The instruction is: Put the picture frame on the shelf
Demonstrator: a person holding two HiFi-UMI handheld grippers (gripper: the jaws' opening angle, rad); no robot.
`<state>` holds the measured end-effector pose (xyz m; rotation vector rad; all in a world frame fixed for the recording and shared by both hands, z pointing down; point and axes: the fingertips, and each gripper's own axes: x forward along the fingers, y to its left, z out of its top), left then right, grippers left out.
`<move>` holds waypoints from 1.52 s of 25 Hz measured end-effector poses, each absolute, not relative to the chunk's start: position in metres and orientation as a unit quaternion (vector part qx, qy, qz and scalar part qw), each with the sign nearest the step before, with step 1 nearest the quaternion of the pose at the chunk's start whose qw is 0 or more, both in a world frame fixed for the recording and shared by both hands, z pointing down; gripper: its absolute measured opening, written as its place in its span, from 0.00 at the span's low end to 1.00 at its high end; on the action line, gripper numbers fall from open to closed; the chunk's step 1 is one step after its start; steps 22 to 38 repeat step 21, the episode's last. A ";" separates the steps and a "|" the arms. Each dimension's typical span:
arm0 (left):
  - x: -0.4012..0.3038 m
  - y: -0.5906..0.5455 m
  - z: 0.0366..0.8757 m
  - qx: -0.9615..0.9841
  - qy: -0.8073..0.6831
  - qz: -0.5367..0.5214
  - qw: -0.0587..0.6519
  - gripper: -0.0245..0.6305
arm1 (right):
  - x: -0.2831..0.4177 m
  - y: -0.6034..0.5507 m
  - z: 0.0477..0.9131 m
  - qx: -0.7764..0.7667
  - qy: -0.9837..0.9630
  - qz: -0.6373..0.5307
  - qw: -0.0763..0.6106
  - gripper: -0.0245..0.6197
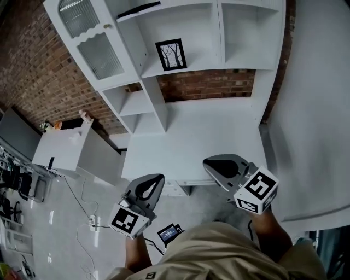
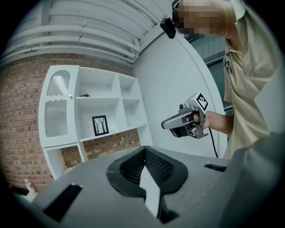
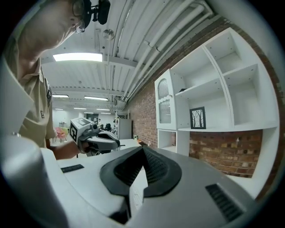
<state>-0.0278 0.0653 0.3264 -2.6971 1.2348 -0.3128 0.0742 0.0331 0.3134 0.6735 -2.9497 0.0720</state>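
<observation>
One picture frame (image 1: 170,54) upright on one white shelf unit (image 1: 219,64), two grippers — left gripper (image 1: 156,180), right gripper (image 1: 211,164) — jaws closed, empty

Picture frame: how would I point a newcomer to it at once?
Find the white shelf unit against the brick wall. Right of its ribbed-glass door, the picture frame stands upright on a shelf board. Its black border holds a print of bare trees; the dark item above lies flat.
</observation>
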 end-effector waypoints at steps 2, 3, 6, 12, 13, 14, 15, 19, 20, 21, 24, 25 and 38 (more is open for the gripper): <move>-0.034 0.079 0.330 -0.906 0.402 -0.106 0.074 0.05 | 0.071 0.043 0.322 0.234 -0.969 0.037 0.067 0.04; -0.038 0.085 0.331 -0.909 0.396 -0.105 0.072 0.05 | 0.066 0.048 0.326 0.238 -0.968 0.044 0.071 0.04; -0.053 0.107 0.333 -0.917 0.381 -0.098 0.061 0.05 | 0.048 0.068 0.332 0.247 -0.964 0.057 0.080 0.04; -0.083 0.134 0.342 -0.927 0.358 -0.093 0.058 0.05 | 0.018 0.106 0.338 0.264 -0.958 0.061 0.089 0.04; -0.086 0.137 0.343 -0.929 0.353 -0.091 0.059 0.05 | 0.016 0.110 0.340 0.271 -0.956 0.063 0.090 0.04; -0.088 0.140 0.344 -0.931 0.348 -0.090 0.060 0.05 | 0.016 0.114 0.343 0.278 -0.954 0.064 0.091 0.04; -0.090 0.142 0.346 -0.933 0.343 -0.090 0.060 0.05 | 0.016 0.118 0.345 0.284 -0.952 0.066 0.092 0.04; -0.093 0.157 0.358 -0.938 0.331 -0.092 0.045 0.05 | 0.016 0.133 0.353 0.298 -0.946 0.077 0.101 0.04; -0.092 0.161 0.360 -0.939 0.330 -0.092 0.038 0.05 | 0.016 0.137 0.355 0.300 -0.945 0.080 0.103 0.04; -0.092 0.165 0.363 -0.940 0.329 -0.092 0.030 0.05 | 0.017 0.141 0.356 0.302 -0.944 0.083 0.105 0.04; -0.092 0.165 0.363 -0.940 0.329 -0.092 0.030 0.05 | 0.017 0.141 0.356 0.302 -0.944 0.083 0.105 0.04; -0.092 0.165 0.363 -0.940 0.329 -0.092 0.030 0.05 | 0.017 0.141 0.356 0.302 -0.944 0.083 0.105 0.04; -0.092 0.165 0.363 -0.940 0.329 -0.092 0.030 0.05 | 0.017 0.141 0.356 0.302 -0.944 0.083 0.105 0.04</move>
